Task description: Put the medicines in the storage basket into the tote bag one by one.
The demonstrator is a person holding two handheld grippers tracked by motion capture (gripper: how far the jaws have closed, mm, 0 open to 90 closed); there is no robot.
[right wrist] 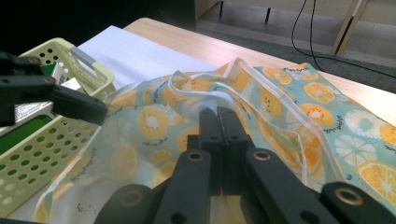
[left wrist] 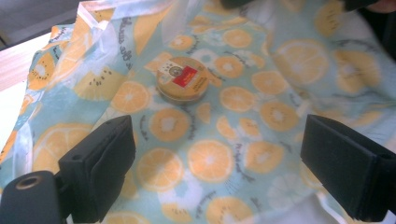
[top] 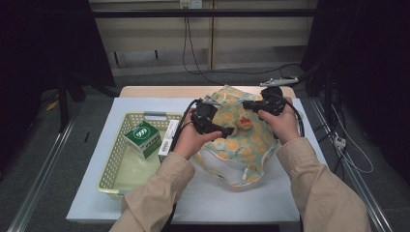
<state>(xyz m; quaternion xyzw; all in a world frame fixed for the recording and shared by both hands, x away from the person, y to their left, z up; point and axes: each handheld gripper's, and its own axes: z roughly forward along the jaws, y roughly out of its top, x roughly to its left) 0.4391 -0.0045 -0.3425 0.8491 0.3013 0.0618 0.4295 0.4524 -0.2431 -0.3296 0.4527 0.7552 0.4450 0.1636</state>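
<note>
Two hand-held grippers are seen at work over a fruit-print bag [top: 241, 140] that lies on a white mat [top: 145, 193] near the middle of a table. The bag is a thin plastic pouch, pale blue with orange slices and a white-piped rim; it is rumpled and propped open, and it is judged to be light, limp and somewhat slippery, so it would sag or slide if taken by a flat panel. The right gripper [right wrist: 219, 122] is shown with its jaws pressed together on the bag's upper edge, close to the piped rim [right wrist: 261, 79], and the mouth is thereby held up and open. That rim, being doubled and stiffer, is judged the best place for a hold. The left gripper [left wrist: 219, 172] is shown with its jaws wide apart and nothing between them, poised above the bag's inside. A small round tin [left wrist: 182, 84] with a red-and-gold label is seen lying flat inside the bag, on the printed lining. The tin is judged to be rigid, light and smooth, so it would best be taken across its sides, not by its lid. To the left of the bag, a pale yellow basket [top: 112, 164] is seen on the mat; a green box [top: 141, 136] and a white carton [top: 168, 140] are held in it. These boxes are judged stiff and easy to grip by their flat faces. Care is called for, since the thin film could tear or slip free under a hard pull.
</note>
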